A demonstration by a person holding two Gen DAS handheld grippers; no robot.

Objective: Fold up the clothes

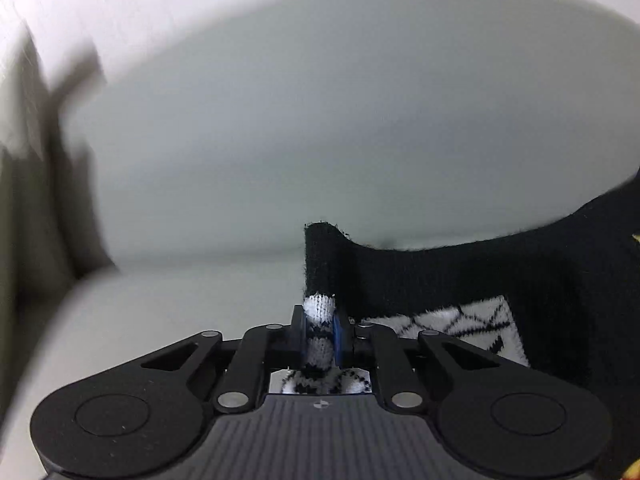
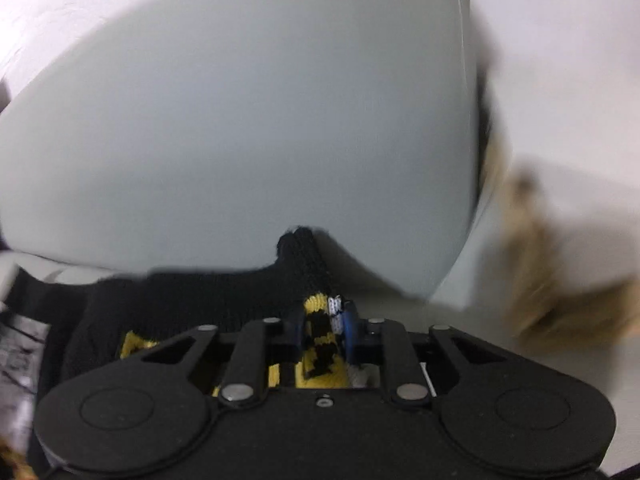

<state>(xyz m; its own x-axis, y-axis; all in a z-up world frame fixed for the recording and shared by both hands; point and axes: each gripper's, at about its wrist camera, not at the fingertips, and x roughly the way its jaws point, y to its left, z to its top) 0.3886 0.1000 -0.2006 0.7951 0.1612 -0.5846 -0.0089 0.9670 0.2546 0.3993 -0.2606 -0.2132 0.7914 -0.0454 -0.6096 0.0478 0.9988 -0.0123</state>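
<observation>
the left gripper (image 1: 320, 330) pinches one edge of the black knit sweater (image 1: 460, 280) and the right gripper (image 2: 325, 328) pinches the other edge, so it hangs stretched between them over the white table (image 1: 280, 140), ready to fold

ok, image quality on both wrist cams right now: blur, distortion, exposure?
Left wrist: left edge smeared by motion blur; the left gripper and the black knit garment stay sharp; fisheye bends the pale surface, corners vignetted. Right wrist: right edge streaked, a tan shape unreadable; the right gripper and pinched yellow-black knit crisp. Even light, no glare.
</observation>
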